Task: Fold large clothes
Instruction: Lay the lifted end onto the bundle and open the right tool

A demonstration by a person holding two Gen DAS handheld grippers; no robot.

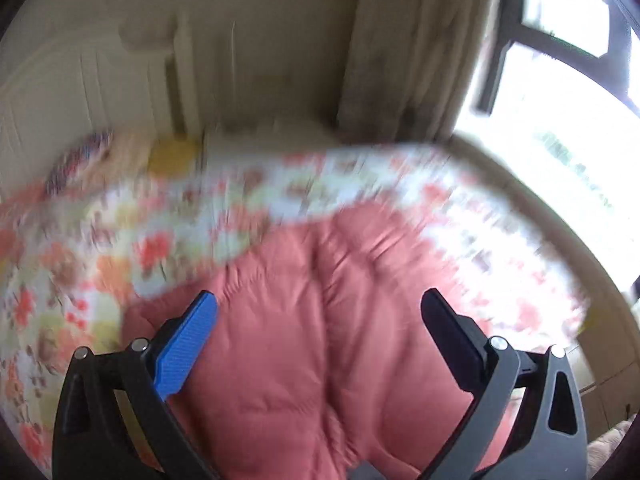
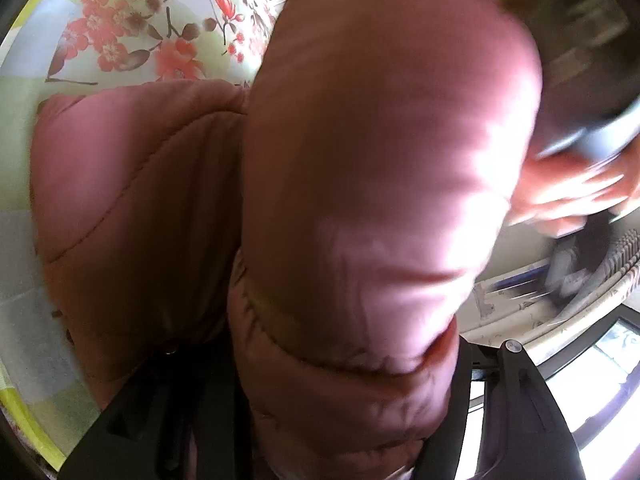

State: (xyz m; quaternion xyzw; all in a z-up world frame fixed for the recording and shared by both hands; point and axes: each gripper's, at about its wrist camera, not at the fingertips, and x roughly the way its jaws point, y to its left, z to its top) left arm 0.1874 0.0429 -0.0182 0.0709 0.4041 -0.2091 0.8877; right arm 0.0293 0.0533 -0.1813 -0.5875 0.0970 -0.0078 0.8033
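Observation:
A pink quilted puffer jacket (image 1: 320,340) lies on a floral bedspread (image 1: 120,240). In the left wrist view my left gripper (image 1: 318,304) is open just above the jacket, its blue finger (image 1: 186,344) and black finger (image 1: 452,332) spread wide with nothing between them. In the right wrist view a thick fold of the same jacket (image 2: 376,184) fills the frame and passes between the fingers of my right gripper (image 2: 340,420), which is shut on it. The rest of the jacket (image 2: 132,200) lies on the bedspread (image 2: 132,28) behind. The right fingertips are hidden by fabric.
A headboard (image 1: 52,92) and pillows (image 1: 100,152) are at the bed's far left. A curtain (image 1: 404,48) and bright window (image 1: 560,92) stand to the right. A blurred hand (image 2: 580,184) shows in the right wrist view, above a wicker basket (image 2: 600,280).

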